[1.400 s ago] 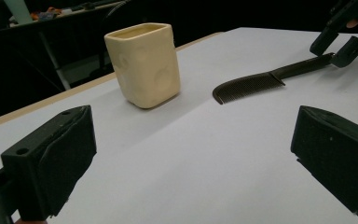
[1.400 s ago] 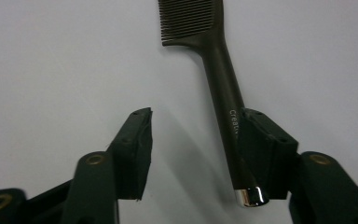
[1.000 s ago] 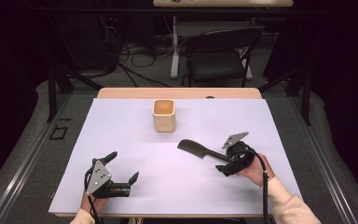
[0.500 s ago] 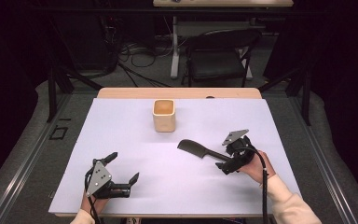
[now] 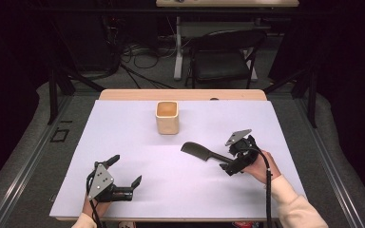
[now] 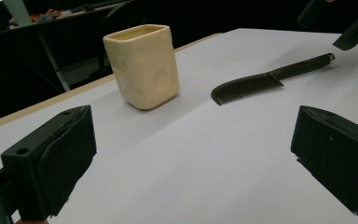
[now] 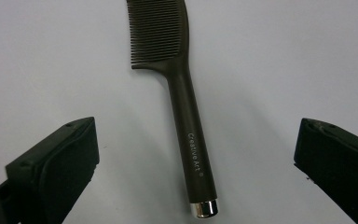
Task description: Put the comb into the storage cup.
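Since the earlier frame the right tongs (image 5: 231, 161) have crept slightly toward 12 o'clock, over the comb's handle end; the left tongs (image 5: 125, 178) sit unmoved at 7 o'clock, jaws apart. The comb (image 7: 179, 84) lies flat right of centre, below the cream cup (image 5: 167, 117). Right jaws are spread astride its handle. Light, stiff, probably slick plastic: grip mid-handle. The bench (image 5: 123, 137) is pale and smooth, the room dark.

Matt black plastic comb (image 7: 186, 116), chrome-tipped
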A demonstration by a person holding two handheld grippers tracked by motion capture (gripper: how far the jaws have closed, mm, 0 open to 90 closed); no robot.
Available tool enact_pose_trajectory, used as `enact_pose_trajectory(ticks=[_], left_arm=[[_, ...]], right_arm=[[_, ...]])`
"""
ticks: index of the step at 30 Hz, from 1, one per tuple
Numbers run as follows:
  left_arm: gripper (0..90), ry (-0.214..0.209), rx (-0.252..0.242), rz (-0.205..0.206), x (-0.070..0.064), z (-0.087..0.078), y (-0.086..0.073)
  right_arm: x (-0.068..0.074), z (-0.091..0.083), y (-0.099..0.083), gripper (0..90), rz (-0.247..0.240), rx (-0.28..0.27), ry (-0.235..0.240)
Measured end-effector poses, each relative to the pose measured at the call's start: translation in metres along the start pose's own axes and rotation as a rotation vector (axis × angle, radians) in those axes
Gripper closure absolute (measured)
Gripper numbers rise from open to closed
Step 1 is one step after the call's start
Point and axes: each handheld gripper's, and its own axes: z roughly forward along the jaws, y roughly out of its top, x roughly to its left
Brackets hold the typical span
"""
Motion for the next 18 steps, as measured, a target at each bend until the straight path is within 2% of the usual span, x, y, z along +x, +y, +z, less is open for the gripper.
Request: enact_pose_trajectory(ticks=[1,18], left_arm=[[0.2,0.000,-0.001,0.001,0.000,0.000,0.000],[0.2,-0.001,0.011,0.001,0.002,0.003,0.000]], right_arm=[[-0.001,0.002,0.002,0.0,-0.020,0.012,-0.004],[-0.004,0.001,0.020,0.0,-0.065,0.039,0.015]])
